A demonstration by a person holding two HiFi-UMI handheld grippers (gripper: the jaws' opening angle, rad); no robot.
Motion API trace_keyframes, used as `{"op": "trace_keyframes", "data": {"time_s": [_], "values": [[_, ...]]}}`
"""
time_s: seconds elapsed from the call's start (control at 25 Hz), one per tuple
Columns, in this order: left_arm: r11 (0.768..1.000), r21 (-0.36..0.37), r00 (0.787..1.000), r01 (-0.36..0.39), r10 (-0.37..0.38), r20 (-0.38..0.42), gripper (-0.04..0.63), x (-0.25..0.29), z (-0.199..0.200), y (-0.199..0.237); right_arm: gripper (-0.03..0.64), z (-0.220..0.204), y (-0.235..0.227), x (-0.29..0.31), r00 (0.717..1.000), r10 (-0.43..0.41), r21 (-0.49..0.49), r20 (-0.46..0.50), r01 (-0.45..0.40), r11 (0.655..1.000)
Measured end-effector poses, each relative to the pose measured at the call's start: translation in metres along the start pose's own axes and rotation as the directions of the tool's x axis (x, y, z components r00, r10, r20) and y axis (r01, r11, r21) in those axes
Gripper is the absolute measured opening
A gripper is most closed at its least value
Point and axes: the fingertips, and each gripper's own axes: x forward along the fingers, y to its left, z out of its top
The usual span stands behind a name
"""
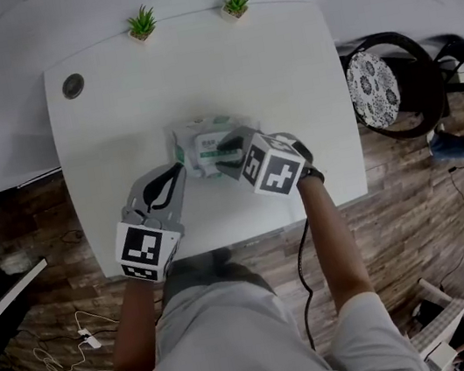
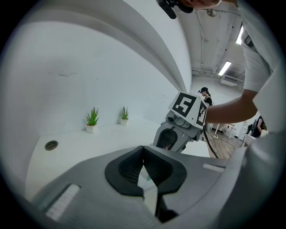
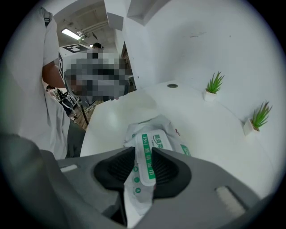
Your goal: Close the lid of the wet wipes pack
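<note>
The right claw (image 3: 143, 154) is pinching the lid (image 3: 149, 145) of the wet wipes pack (image 1: 201, 137) on the middle of the surface (image 1: 193, 63), the left claw (image 2: 144, 147) is sitting closed at its left edge, and pulling askew risks a crooked seal.

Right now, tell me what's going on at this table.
A person works on a wet wipes pack on the white table with two handheld grippers. The left gripper appears shut on the pack's left edge, steadying it. The right gripper is shut on the lid flap, which stands between its jaws, raised off the pack. The lid isn't closed yet.
</note>
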Motion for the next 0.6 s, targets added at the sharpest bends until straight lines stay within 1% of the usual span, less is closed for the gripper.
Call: {"op": "trace_keyframes", "data": {"time_s": [0.4, 0.6], "values": [[1.0, -0.005, 1.0, 0.006, -0.006, -0.003, 0.008, 0.002, -0.003, -0.002, 0.123, -0.005, -0.001, 0.011, 0.998, -0.061, 0.025, -0.014, 0.061, 0.998], [1.0, -0.005, 1.0, 0.007, -0.007, 0.001, 0.008, 0.002, -0.003, -0.002, 0.124, -0.006, -0.001, 0.014, 0.994, -0.099, -0.003, -0.039, 0.099, 0.995]]}}
